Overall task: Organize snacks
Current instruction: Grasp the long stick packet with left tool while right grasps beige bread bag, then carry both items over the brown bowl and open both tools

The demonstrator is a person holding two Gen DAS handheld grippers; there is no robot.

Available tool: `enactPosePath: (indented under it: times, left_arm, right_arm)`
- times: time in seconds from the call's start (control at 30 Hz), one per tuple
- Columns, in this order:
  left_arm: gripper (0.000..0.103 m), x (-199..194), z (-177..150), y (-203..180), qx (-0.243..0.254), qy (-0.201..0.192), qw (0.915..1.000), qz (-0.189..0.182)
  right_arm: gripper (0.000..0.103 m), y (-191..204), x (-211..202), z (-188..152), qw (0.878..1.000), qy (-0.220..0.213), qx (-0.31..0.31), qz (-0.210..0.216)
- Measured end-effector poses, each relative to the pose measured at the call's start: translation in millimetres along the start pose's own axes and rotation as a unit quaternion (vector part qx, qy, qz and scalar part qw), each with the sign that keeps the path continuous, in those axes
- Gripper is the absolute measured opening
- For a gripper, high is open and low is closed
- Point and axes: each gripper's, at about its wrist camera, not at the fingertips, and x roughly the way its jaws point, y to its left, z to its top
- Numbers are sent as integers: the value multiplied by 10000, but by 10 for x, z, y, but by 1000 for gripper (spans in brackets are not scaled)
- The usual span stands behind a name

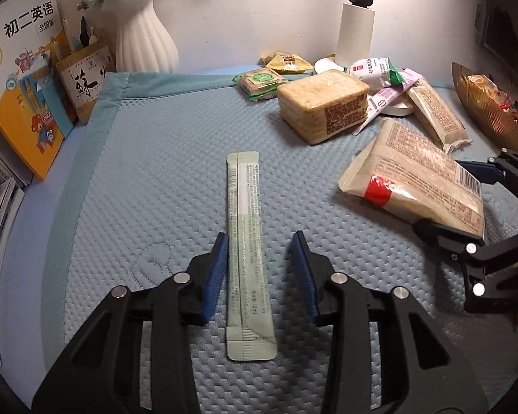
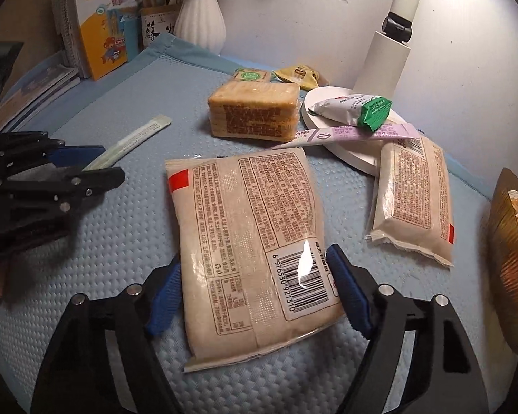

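Observation:
A pale green stick sachet point(image 1: 245, 207) lies lengthwise on the blue quilted mat point(image 1: 148, 179). My left gripper point(image 1: 259, 239) is open and straddles its near half, with a gap on the right side. In the right wrist view the sachet point(image 2: 134, 138) and left gripper point(image 2: 86, 169) sit at the left. A large flat beige snack pack point(image 2: 245, 241) with a barcode lies between the pads of my right gripper point(image 2: 253, 269), which press on both of its long edges. In the left wrist view the same pack point(image 1: 414, 179) and the right gripper point(image 1: 466, 207) are at the right.
A wrapped block of toast biscuits point(image 2: 255, 110), a narrow beige pack point(image 2: 414, 200), a purple stick point(image 2: 355, 134), a white-green pack point(image 2: 355, 107) and small green point(image 1: 259, 81) and yellow point(image 1: 286, 62) packs lie at the back. A gold bowl point(image 1: 490, 103), lamp point(image 1: 357, 31), vase point(image 1: 145, 41) and books point(image 1: 24, 79) ring the mat.

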Motion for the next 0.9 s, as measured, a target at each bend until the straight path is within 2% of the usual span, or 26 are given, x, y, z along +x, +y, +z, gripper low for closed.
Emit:
enactPosePath:
  times: [0.13, 0.23, 0.33, 0.4, 0.57, 0.73, 0.9]
  left_arm:
    - [20, -19, -19, -49, 117, -53, 9998, 166]
    - [18, -61, -64, -141, 278, -88, 9993, 224]
    - [17, -188, -178, -277, 364, -70, 9993, -55]
    - [17, -307, -264, -393, 323, -60, 9987, -396]
    - [17, -590, -363, -812, 353, -198, 9930, -1107]
    - [17, -808, -161, -1280, 642, -468, 9838, -1608]
    - [17, -981, 264, -1758, 902, -862, 9693, -2118]
  right_arm:
    - [74, 78, -227, -272, 10000, 19, 8, -27]
    - [74, 40, -435, -567, 9998, 101, 137, -116]
    - [73, -75, -664, -861, 9987, 223, 418, -212]
    - [73, -195, -811, -1047, 9969, 291, 677, -280]
    - [72, -673, -1161, -1461, 9860, 337, 1607, -273]
    - [71, -1202, -1493, -1721, 9670, 148, 2540, -101]
    - [70, -1656, -1905, -1654, 9555, -390, 2912, -265]
